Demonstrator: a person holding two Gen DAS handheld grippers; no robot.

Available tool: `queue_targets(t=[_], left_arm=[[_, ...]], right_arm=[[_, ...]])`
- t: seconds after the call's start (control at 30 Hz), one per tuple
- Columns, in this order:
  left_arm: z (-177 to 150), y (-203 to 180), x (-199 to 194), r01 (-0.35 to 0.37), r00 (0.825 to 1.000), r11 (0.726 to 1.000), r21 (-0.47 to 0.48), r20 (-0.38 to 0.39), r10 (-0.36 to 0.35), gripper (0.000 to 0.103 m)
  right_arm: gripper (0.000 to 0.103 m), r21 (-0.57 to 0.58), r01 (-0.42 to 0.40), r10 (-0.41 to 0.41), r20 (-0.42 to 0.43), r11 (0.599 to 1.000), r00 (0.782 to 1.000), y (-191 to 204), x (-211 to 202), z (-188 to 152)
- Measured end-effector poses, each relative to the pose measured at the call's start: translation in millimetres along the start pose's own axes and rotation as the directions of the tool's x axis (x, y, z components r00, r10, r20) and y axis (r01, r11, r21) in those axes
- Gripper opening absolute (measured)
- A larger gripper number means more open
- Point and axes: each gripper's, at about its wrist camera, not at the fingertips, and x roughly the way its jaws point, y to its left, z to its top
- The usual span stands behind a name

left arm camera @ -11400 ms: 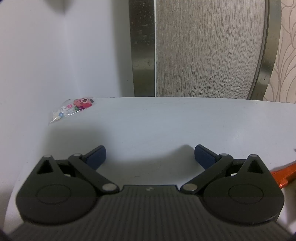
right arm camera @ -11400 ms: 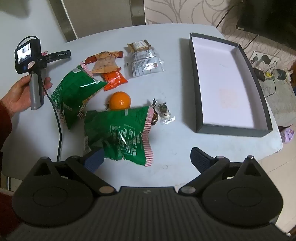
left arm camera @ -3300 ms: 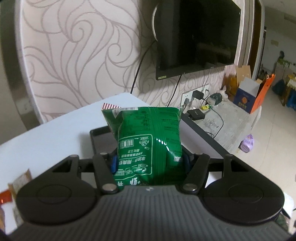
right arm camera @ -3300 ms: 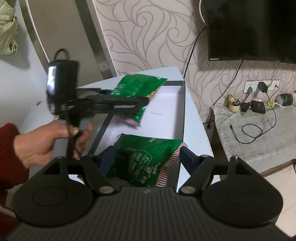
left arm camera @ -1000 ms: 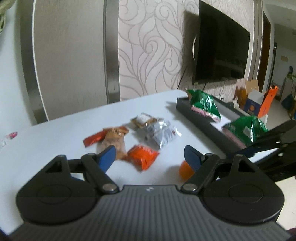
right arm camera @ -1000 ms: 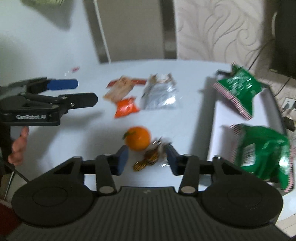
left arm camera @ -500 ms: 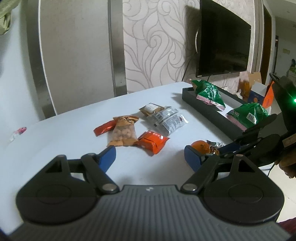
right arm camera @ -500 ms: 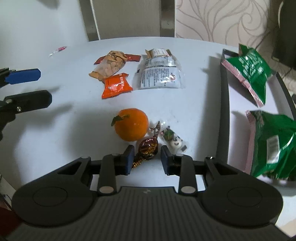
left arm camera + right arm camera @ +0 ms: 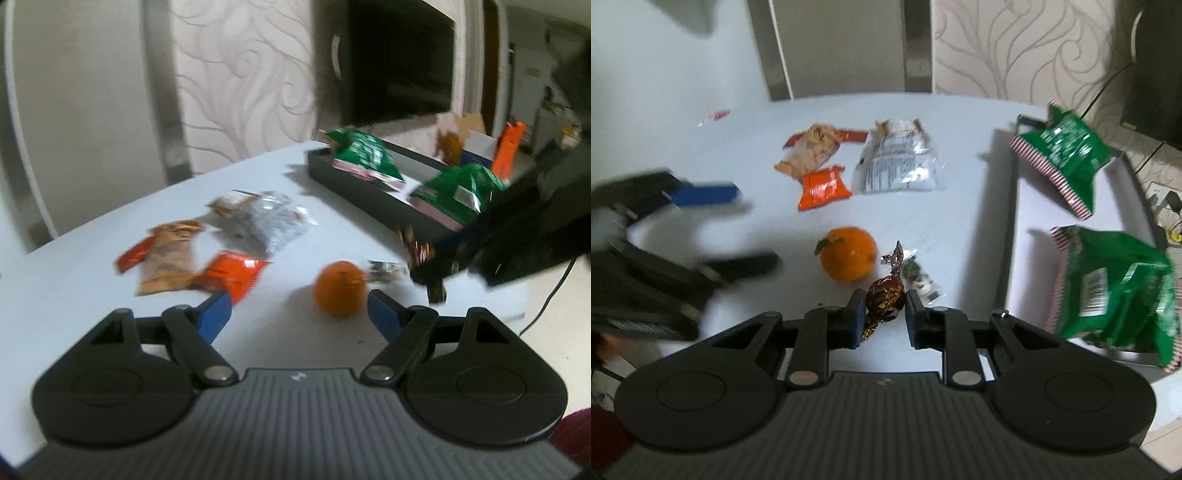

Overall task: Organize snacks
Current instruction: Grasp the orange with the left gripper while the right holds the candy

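Orange mandarin [image 9: 849,253], brown foil candy [image 9: 885,292], green bags [image 9: 1071,151].

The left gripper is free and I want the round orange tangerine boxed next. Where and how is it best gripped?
Grip the round orange tangerine across its widest middle, coming from above with jaws wide. It sits stem up on the white table, clear on its left; the brown foil-wrapped candy between the right gripper's just-closing pads crowds its right.

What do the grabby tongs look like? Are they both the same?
Yes, they match. The left tongs and right tongs are black plastic, with ribbed grey bodies, two round discs, silver pivot pins and blue pads on the fingertips. A dark red sleeve shows at the edge.
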Motion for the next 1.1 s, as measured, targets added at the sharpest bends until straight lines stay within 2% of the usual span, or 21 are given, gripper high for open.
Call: queue_targets(t=[0.17,0.3,0.33,0.4,0.57,0.7,1.1], left_arm=[[2.8,-21.2,29.4,0.042,0.999,0.998,0.056,-0.012,-0.041,0.081],[7.6,-25.9,48.3,0.057,0.998,0.997,0.044,-0.030,-0.055,0.081],[8.6,-25.4,51.6,0.058,0.998,0.998,0.033,-0.037,-0.057,0.073],[10.0,-21.7,57.9,0.075,0.995,0.997,-0.010,-0.062,-0.075,0.065],[10.3,-14.4,63.2,0.069,0.994,0.994,-0.087,-0.076,-0.076,0.059],[11.4,-10.9,61.6,0.047,0.995,0.992,-0.115,-0.080,-0.056,0.046],[16.1,0.3,51.7,0.008,0.996,0.988,-0.157,-0.091,-0.022,0.046]], right_arm=[[0.026,0.036,0.000,-0.002,0.049,0.999,0.999,-9.0,-29.3,3.8],[0.026,0.039,0.001,-0.003,0.067,0.999,0.998,-10.7,-42.1,5.6],[0.026,0.039,0.002,-0.004,0.067,0.999,0.998,-10.9,-43.4,5.5],[0.026,0.039,0.004,-0.006,0.065,0.999,0.998,-11.4,-45.6,5.1],[0.026,0.051,0.006,-0.009,0.064,0.999,0.998,-14.3,-48.9,2.8],[0.026,0.064,0.003,-0.007,0.063,0.998,0.998,-16.7,-48.1,1.6],[0.026,0.064,-0.017,0.013,0.064,0.998,0.998,-10.0,-44.7,1.4]])
